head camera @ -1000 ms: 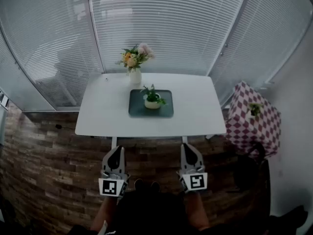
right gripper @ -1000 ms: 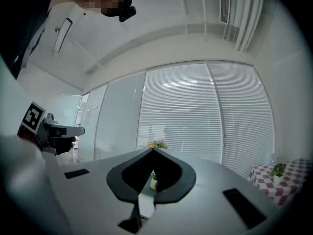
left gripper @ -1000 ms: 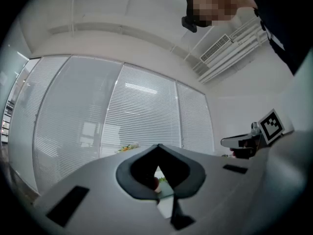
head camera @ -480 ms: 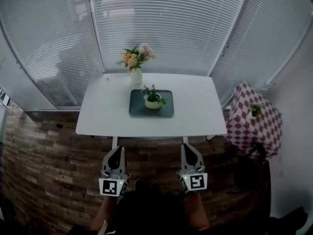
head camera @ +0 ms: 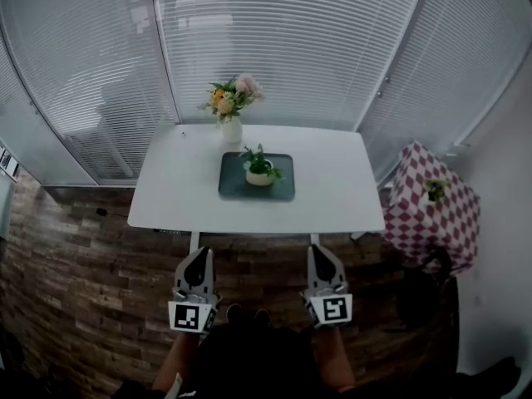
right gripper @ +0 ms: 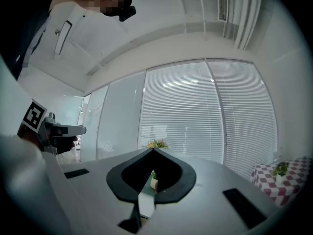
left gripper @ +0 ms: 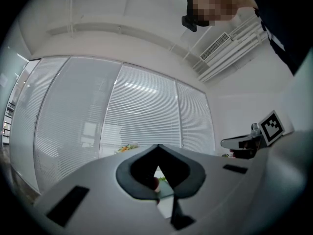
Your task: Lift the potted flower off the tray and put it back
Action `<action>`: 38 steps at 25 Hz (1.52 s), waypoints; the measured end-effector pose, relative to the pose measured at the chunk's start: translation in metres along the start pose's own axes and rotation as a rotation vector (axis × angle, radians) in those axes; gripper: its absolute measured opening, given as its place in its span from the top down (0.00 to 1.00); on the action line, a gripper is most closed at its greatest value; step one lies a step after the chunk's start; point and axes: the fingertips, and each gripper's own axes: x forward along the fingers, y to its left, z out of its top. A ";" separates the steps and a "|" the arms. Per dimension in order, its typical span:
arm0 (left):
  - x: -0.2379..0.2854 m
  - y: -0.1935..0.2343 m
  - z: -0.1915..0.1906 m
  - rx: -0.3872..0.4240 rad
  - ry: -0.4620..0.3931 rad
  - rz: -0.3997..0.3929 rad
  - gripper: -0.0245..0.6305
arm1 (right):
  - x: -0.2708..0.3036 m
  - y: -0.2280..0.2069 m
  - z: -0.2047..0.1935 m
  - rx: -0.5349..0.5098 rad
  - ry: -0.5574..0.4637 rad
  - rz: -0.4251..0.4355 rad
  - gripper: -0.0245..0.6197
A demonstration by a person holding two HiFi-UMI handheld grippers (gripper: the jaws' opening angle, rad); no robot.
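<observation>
A small potted plant (head camera: 259,169) in a cream pot stands on a dark grey tray (head camera: 283,189) in the middle of a white table (head camera: 332,202). My left gripper (head camera: 198,256) and right gripper (head camera: 319,251) hang side by side well in front of the table's near edge, both shut and empty, pointing toward the table. In the left gripper view the pot (left gripper: 155,183) peeks through the gap at the closed jaw tips. The right gripper view shows the plant (right gripper: 154,180) the same way.
A white vase of flowers (head camera: 229,106) stands behind the tray at the table's back edge. A small table with a red checked cloth (head camera: 432,206) and a little plant sits at the right. Window blinds (head camera: 283,48) wall the far side; the floor is brown planks.
</observation>
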 end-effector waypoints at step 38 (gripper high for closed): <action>0.027 -0.015 -0.010 -0.004 -0.013 0.079 0.55 | 0.014 -0.045 -0.018 0.054 -0.034 0.046 0.40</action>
